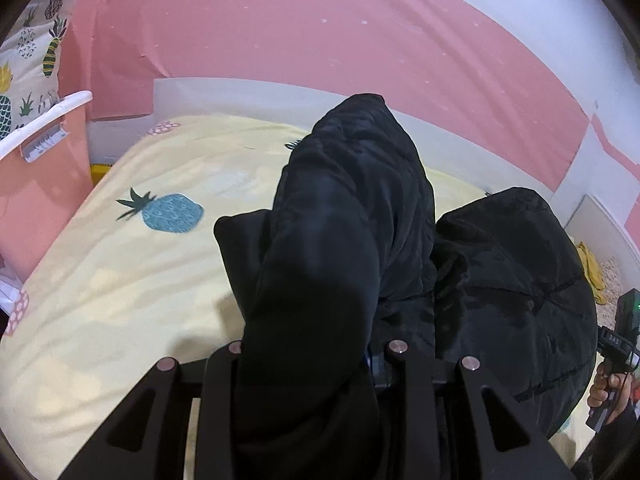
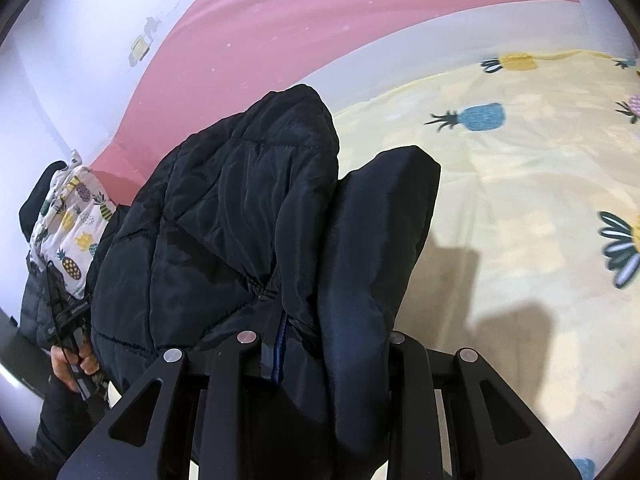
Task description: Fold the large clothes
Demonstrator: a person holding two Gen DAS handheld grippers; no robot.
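A black quilted puffer jacket point(image 1: 352, 216) hangs bunched from both grippers above a yellow pineapple-print bed sheet point(image 1: 120, 280). My left gripper point(image 1: 316, 356) is shut on a fold of the jacket, whose cloth drapes over and hides its fingertips. In the right wrist view the jacket point(image 2: 240, 208) fills the middle, and my right gripper point(image 2: 320, 344) is shut on its edge near a blue zipper strip point(image 2: 280, 344). The other hand-held gripper point(image 1: 618, 344) shows at the far right of the left wrist view.
A pink wall point(image 1: 320, 40) and a white bed frame point(image 1: 248, 92) lie behind the bed. A pink bin with a white rim point(image 1: 44, 152) stands at the left. A pineapple-print pillow point(image 2: 68, 228) sits at the left in the right wrist view.
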